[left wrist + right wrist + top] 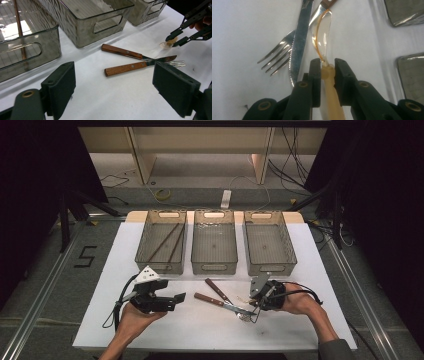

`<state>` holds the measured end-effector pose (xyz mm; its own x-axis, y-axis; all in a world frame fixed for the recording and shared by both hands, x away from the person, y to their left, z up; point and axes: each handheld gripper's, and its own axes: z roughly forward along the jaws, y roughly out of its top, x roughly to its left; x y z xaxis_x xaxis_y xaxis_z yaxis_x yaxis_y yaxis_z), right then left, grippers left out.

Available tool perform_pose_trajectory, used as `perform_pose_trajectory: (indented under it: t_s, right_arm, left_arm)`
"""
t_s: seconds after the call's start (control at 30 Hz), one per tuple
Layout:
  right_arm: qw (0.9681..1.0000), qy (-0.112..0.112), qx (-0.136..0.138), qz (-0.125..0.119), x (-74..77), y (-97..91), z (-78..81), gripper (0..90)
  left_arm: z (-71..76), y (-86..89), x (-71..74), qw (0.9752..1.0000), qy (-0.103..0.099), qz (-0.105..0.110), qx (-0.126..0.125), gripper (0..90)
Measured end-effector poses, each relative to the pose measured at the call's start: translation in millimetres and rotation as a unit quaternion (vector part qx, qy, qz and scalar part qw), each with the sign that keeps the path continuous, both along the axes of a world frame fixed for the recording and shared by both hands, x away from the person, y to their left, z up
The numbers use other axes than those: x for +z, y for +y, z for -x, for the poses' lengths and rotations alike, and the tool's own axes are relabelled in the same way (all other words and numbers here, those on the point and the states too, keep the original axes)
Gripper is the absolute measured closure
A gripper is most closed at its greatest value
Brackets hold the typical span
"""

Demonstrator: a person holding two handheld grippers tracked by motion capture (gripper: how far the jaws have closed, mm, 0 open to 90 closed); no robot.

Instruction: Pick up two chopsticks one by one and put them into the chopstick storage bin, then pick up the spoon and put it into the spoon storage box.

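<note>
Right gripper view shows the right claw (327, 67) clamped on a clear spoon (322, 37); left claw (125, 85) gapes.

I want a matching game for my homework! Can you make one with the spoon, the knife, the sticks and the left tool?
Things:
1. clear spoon
2. knife
3. brown sticks
4. left tool

Places or states:
A. lying in the left bin
B. open, holding nothing
C. pinched in the right tool
D. lying on the table, crossing the fork

Pairs: 1-C, 2-D, 3-A, 4-B
</note>
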<state>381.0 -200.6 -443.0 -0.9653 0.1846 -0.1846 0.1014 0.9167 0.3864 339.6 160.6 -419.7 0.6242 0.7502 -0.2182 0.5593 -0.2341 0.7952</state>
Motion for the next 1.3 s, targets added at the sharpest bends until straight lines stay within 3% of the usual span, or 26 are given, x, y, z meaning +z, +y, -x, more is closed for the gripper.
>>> perform_pose_trajectory:
  t_s: [0.37,0.67,0.87,0.97,1.1,1.3]
  right_arm:
    - [0.9999,-0.004,-0.009,-0.010,2.3,0.5,-0.1,77.1]
    - [0.9965,0.014,-0.055,-0.060,11.6,-1.6,-4.9,77.1]
    - [0.9936,0.023,-0.069,-0.087,16.3,-5.3,-7.2,77.1]
    - [0.9910,0.027,-0.078,-0.105,18.5,-6.1,-8.4,77.1]
    - [0.9851,0.035,-0.089,-0.143,23.0,-7.7,-9.3,77.1]
    - [0.9719,0.032,-0.131,-0.193,29.3,-7.7,-12.0,77.1]
  left_arm:
    - [1.1,0.9,0.5,1.0000,-0.003,0.001,0.001,18.2]
    - [1.6,2.6,1.7,0.9999,-0.009,0.003,0.004,18.2]
    - [1.7,3.9,0.9,0.9999,-0.010,0.004,0.006,18.2]
    - [1.7,5.3,1.2,0.9999,-0.015,0.002,0.004,18.1]
    - [3.7,5.3,1.9,0.9997,-0.023,0.004,0.002,17.7]
    - [5.2,5.5,1.7,0.9997,-0.025,0.002,-0.002,17.3]
